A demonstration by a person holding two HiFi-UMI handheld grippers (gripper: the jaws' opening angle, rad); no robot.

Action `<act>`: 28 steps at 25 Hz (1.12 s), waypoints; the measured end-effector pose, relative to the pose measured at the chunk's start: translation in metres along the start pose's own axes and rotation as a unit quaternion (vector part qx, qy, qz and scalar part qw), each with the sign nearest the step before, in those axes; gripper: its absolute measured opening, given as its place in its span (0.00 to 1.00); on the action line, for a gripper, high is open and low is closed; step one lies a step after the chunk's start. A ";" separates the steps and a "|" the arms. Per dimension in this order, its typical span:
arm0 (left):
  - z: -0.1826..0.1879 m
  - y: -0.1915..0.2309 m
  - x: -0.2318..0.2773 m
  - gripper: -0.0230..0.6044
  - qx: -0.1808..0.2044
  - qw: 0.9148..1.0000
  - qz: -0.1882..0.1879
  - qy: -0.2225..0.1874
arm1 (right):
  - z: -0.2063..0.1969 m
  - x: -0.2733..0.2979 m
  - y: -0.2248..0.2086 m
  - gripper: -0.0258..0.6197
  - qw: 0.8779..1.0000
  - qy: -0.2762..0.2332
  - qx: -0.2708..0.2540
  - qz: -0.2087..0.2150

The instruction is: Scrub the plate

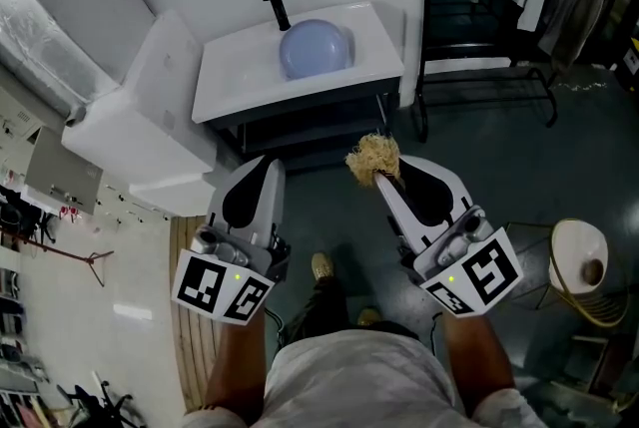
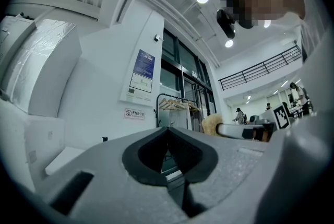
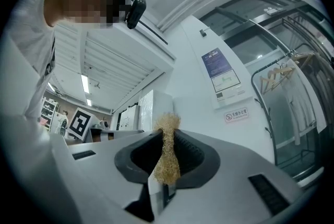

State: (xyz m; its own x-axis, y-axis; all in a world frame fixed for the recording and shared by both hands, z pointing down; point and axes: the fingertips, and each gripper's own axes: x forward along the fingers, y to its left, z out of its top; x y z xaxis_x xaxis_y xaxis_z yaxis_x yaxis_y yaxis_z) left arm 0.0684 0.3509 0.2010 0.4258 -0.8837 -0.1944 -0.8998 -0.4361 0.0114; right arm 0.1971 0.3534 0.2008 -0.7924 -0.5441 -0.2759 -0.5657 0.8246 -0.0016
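In the head view a pale blue plate (image 1: 316,48) lies in the white sink (image 1: 230,67), below a black tap (image 1: 277,9). My right gripper (image 1: 384,174) is shut on a tan fibre scrubber (image 1: 373,160), held in the air short of the sink's front edge. The right gripper view shows the scrubber (image 3: 167,152) pinched between the jaws. My left gripper (image 1: 262,169) is shut with nothing in it and hovers beside the right one; in its own view the jaws (image 2: 168,157) meet and the scrubber (image 2: 211,125) shows at the right.
A white appliance (image 1: 140,132) stands left of the sink. A black clothes rack (image 1: 489,67) with hanging garments is at the right, and a round stool (image 1: 581,261) at the lower right. The dark floor (image 1: 469,147) lies below both grippers.
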 end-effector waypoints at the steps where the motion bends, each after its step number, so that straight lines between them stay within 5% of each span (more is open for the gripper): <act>1: -0.002 0.004 0.003 0.06 -0.001 1.000 -0.001 -0.001 | -0.002 0.004 -0.002 0.13 1.000 0.001 -0.001 -0.001; 28: -0.032 0.261 0.125 0.06 -0.006 1.000 -0.031 -0.002 | -0.081 0.235 -0.087 0.13 0.997 0.050 -0.028 -0.060</act>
State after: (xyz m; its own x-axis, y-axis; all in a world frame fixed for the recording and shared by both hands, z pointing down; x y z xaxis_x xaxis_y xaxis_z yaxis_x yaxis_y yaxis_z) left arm -0.1103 0.1209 0.2114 0.4804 -0.8542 -0.1987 -0.8705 -0.4920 0.0107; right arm 0.0416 0.1413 0.2139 -0.7357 -0.6532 -0.1790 -0.6673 0.7443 0.0263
